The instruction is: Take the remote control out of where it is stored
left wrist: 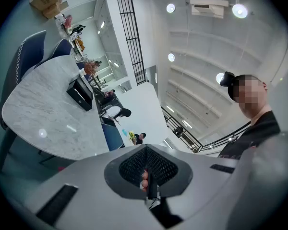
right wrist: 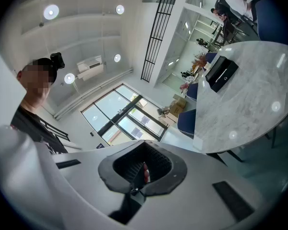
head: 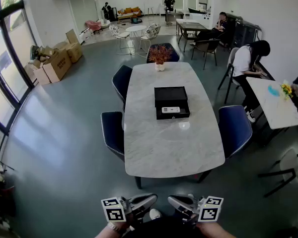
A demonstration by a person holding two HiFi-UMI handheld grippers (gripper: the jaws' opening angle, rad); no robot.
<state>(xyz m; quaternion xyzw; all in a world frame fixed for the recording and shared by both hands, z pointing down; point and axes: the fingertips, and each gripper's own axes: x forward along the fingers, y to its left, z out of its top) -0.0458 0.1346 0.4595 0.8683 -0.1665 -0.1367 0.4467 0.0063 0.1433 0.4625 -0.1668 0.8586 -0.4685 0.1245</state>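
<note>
A white remote control (head: pixel 170 110) lies in the near part of an open black box (head: pixel 170 95) in the middle of the marble table (head: pixel 169 148). Both grippers are held low and close to the person's body, well short of the table's near edge. The left gripper (head: pixel 150 200) and the right gripper (head: pixel 175 201) point at each other, tips almost meeting. Each has its jaws shut with nothing between them. In the left gripper view the left gripper (left wrist: pixel 148 176) fills the bottom, with the box (left wrist: pixel 80 94) far off. The right gripper (right wrist: pixel 141 169) sees the box (right wrist: pixel 222 74) far off too.
Dark blue chairs (head: pixel 112 133) (head: pixel 235 128) stand along both sides of the table. A potted plant (head: pixel 160 56) sits at its far end. Cardboard boxes (head: pixel 54 63) are stacked at the left by the windows. People sit at tables on the right (head: pixel 248 63).
</note>
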